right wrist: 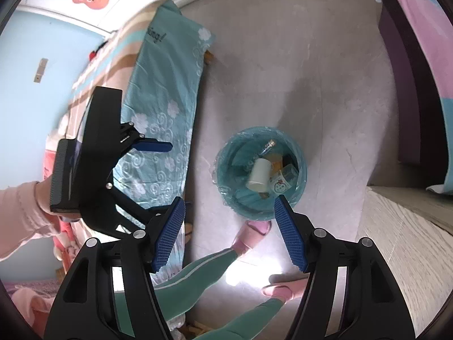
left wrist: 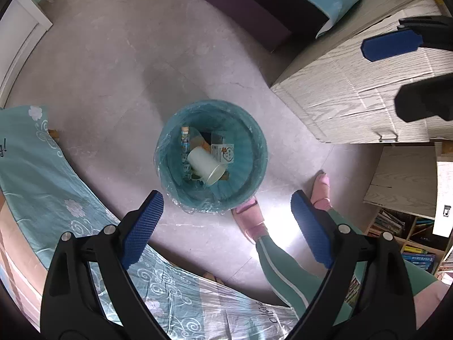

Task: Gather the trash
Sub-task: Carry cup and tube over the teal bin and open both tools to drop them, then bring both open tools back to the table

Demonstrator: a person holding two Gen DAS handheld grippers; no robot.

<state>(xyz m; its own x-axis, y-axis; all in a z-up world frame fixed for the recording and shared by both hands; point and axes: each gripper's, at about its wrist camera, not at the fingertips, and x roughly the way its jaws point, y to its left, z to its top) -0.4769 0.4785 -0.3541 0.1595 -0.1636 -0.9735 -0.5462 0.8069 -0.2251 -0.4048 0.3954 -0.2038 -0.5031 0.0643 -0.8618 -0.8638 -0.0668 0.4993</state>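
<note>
A round teal bin [left wrist: 249, 130] lined with a clear plastic bag stands on the grey floor. Inside lie a white paper cup [left wrist: 203, 164], a small corked bottle [left wrist: 184, 141] and a cartoon-printed packet [left wrist: 225, 153]. My left gripper [left wrist: 226, 198] hangs above the bin's near rim, open, with nothing between its blue pads. The right gripper [right wrist: 229, 201] is also open and empty, above the same bin [right wrist: 300, 170] with the cup [right wrist: 259, 174] in it. In the left wrist view, one blue pad [left wrist: 390, 45] of the right gripper shows at the upper right.
A bed with a teal flowered cover [left wrist: 42, 170] runs along one side of the bin. A pale wooden cabinet [left wrist: 339, 90] stands on the other. A person's legs in green trousers [left wrist: 283, 269] and pink slippers [left wrist: 249, 218] are beside the bin. A bookshelf [left wrist: 410, 240] is lower right.
</note>
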